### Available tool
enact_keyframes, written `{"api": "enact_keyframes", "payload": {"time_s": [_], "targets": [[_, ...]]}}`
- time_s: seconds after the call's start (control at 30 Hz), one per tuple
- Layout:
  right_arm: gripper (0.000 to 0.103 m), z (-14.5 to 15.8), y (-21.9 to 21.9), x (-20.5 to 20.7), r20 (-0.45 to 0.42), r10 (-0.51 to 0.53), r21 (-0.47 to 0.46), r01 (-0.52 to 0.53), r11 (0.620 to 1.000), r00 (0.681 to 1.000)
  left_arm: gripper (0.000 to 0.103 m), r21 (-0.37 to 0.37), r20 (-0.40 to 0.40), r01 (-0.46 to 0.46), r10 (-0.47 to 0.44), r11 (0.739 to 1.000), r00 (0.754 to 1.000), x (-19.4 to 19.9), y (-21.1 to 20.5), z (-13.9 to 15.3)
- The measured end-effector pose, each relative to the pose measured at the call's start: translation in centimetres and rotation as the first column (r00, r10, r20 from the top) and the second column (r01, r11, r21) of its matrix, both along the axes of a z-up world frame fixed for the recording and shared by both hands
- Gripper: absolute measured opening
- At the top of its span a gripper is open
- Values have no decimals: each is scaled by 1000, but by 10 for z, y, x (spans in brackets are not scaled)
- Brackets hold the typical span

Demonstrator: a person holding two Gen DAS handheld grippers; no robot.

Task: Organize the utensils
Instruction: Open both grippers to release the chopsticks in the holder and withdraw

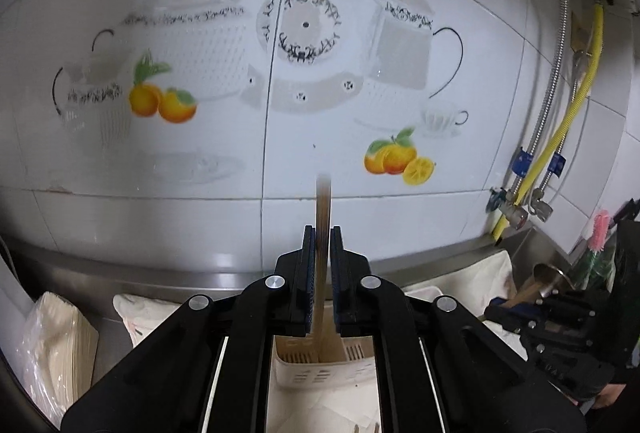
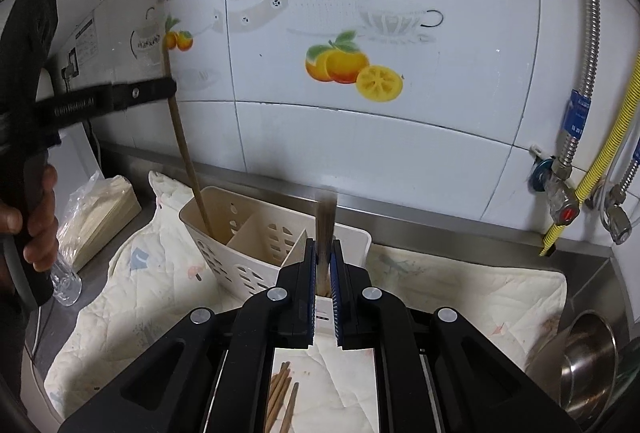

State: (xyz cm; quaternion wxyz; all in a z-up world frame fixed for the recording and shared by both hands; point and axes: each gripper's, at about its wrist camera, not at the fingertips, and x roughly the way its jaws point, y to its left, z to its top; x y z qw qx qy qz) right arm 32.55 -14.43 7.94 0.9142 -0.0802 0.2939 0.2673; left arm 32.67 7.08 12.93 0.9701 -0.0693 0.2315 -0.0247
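My left gripper (image 1: 322, 233) is shut on a brown chopstick (image 1: 322, 209) that stands upright, its lower end inside the white slotted utensil holder (image 1: 316, 373). In the right wrist view the left gripper (image 2: 170, 89) holds that chopstick (image 2: 188, 161) in the holder's left compartment (image 2: 216, 229). My right gripper (image 2: 324, 245) is shut on chopsticks (image 2: 326, 221) held upright over the right end of the holder (image 2: 256, 253). Several loose chopsticks (image 2: 282, 393) lie on the cloth below it.
The holder stands on a white quilted cloth (image 2: 460, 297) on a steel counter against a tiled wall. A plastic-wrapped stack (image 2: 100, 213) lies at the left. A steel bowl (image 2: 588, 357) sits at the right. Pipes and valves (image 2: 560, 189) run down the right wall.
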Motion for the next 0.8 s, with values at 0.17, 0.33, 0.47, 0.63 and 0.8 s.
{"api": "enact_keyframes", "payload": {"time_s": [0.17,0.33,0.47,0.63,0.8], "targets": [[27,11,-6,-13,43,-18,13,18,1000,999,33,30,29,4,-5,1000,1000,-19,-6,8],[39,23,-20,-42,91,-34,47,30,998,995,48,58,59,9,-12,998,998,-54,-12,16],[46,23,-26,-67,123,-37,51,31,998,992,59,62,58,7,-11,998,998,-87,-15,7],[56,8,-33,-105,135,-39,58,32,998,990,72,41,23,5,-6,999,1000,-131,-15,-24],[61,-28,-41,-138,98,-60,58,55,997,993,79,65,-15,-26,27,998,1000,-166,-17,-61]]}}
